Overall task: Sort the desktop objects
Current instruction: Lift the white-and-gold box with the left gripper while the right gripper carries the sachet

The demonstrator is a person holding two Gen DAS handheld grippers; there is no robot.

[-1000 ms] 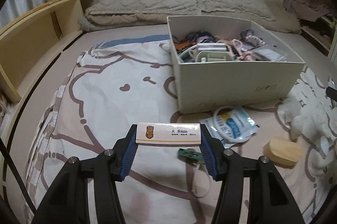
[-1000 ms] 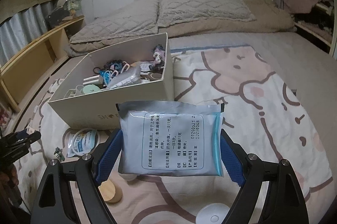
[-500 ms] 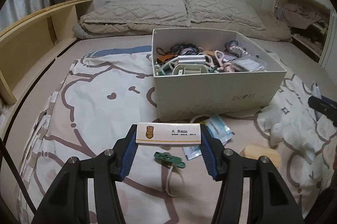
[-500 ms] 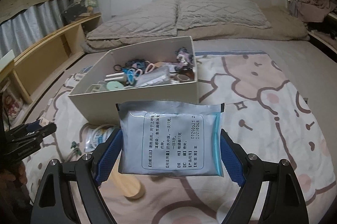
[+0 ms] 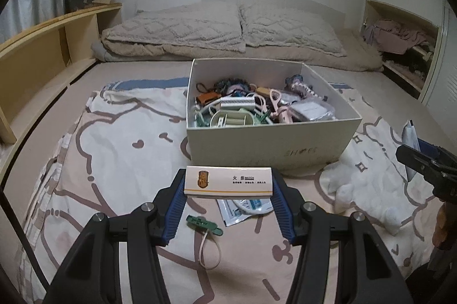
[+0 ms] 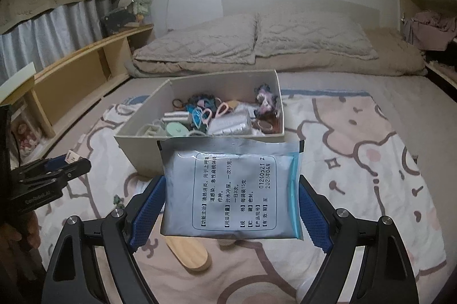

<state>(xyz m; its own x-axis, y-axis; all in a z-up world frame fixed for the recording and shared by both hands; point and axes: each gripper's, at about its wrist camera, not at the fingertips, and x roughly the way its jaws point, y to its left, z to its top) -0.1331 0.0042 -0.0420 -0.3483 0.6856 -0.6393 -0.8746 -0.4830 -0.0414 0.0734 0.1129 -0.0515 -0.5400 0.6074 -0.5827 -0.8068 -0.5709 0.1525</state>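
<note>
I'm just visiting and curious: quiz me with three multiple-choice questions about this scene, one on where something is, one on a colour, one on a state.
1. Where does the green clip lie?
A. on the blanket in front of the box
B. inside the box
C. on the wooden shelf

2. What colour are the gripper pads?
A. red
B. blue
C. yellow

3. What is the right gripper doing?
A. hanging open and empty
B. clamped on a printed sachet
C. holding scissors

Answers:
1. A: the green clip rests on the blanket before the box.
2. B: the pads are blue.
3. B: the right gripper grips the sachet.
</note>
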